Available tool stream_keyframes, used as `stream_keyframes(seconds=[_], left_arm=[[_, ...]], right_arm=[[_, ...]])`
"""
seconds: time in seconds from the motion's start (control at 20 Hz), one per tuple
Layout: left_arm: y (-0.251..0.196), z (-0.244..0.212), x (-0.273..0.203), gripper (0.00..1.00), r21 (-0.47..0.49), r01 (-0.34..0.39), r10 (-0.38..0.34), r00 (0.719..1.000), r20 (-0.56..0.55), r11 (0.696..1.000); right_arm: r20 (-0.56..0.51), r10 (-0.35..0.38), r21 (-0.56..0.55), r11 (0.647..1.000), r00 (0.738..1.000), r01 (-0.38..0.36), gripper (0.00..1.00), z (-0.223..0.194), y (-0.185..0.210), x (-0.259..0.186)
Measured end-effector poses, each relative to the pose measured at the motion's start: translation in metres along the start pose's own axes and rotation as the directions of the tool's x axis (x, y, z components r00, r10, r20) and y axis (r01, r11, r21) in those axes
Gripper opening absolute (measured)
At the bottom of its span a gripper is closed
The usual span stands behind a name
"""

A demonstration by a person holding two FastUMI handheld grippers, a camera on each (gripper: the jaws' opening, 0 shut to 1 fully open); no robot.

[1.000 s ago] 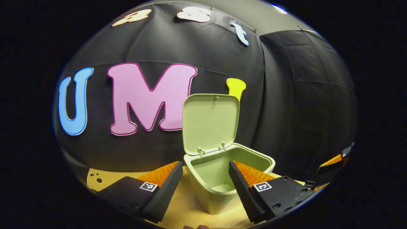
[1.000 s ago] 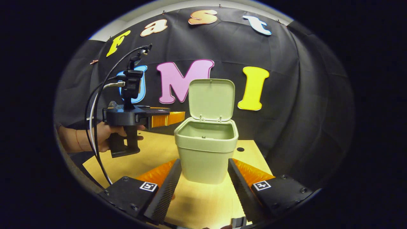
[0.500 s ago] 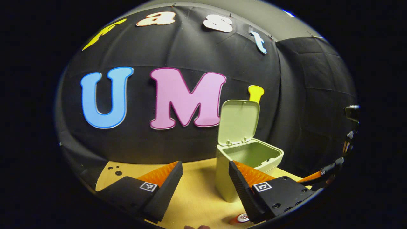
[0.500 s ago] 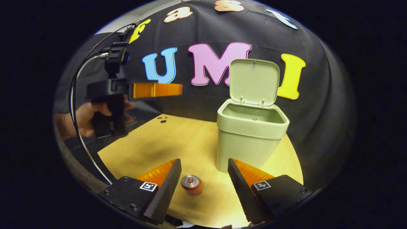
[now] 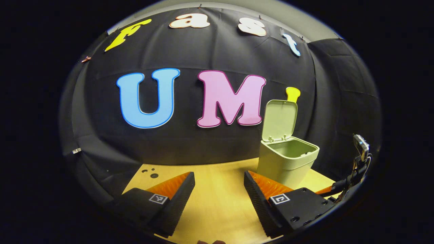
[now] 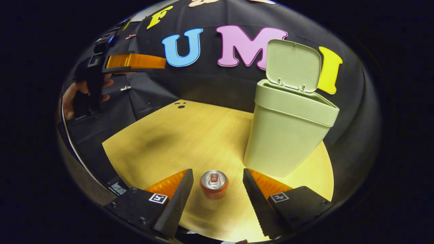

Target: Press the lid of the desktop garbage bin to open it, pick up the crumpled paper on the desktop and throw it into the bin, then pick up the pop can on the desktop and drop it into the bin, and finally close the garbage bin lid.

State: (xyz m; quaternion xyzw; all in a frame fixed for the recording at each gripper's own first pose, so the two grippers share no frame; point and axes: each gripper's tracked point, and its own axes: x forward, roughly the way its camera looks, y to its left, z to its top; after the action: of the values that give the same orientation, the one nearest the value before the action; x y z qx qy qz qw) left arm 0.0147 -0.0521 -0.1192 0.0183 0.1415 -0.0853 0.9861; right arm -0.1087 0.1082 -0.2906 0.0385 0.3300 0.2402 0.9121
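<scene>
No readable text or numbers appear on any object; nothing legible to report.

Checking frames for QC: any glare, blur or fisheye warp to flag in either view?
Left gripper view: sharp, table evenly lit, strong fisheye bowing of the wall; bin small but crisp. Right gripper view: bin leans from lens warp, bright glint on the can top, soft shadow patch on the table, left claw at the edge slightly soft.
</scene>
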Motion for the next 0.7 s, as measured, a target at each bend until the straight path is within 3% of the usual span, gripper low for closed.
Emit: stream_keyframes(seconds=[0.4,0.6,0.7], left_arm=[[0.050,-0.026,-0.032,0.94,-0.050,-0.105,0.103,0.994,-0.042,0.993],[0.050,-0.030,-0.032,0.94,-0.065,-0.099,0.096,0.994,-0.056,0.993],[0.050,-0.032,-0.030,0.94,-0.066,-0.098,0.094,0.994,-0.058,0.993]], right_arm=[[-0.155,0.010,-0.019,1.000,0.988,-0.013,0.93,-0.050,0.008,0.047],[-0.224,0.007,-0.032,0.999,0.974,-0.015,0.94,-0.070,0.010,0.057],[-0.218,0.016,-0.021,1.000,0.976,-0.021,0.83,-0.066,0.010,0.059]])
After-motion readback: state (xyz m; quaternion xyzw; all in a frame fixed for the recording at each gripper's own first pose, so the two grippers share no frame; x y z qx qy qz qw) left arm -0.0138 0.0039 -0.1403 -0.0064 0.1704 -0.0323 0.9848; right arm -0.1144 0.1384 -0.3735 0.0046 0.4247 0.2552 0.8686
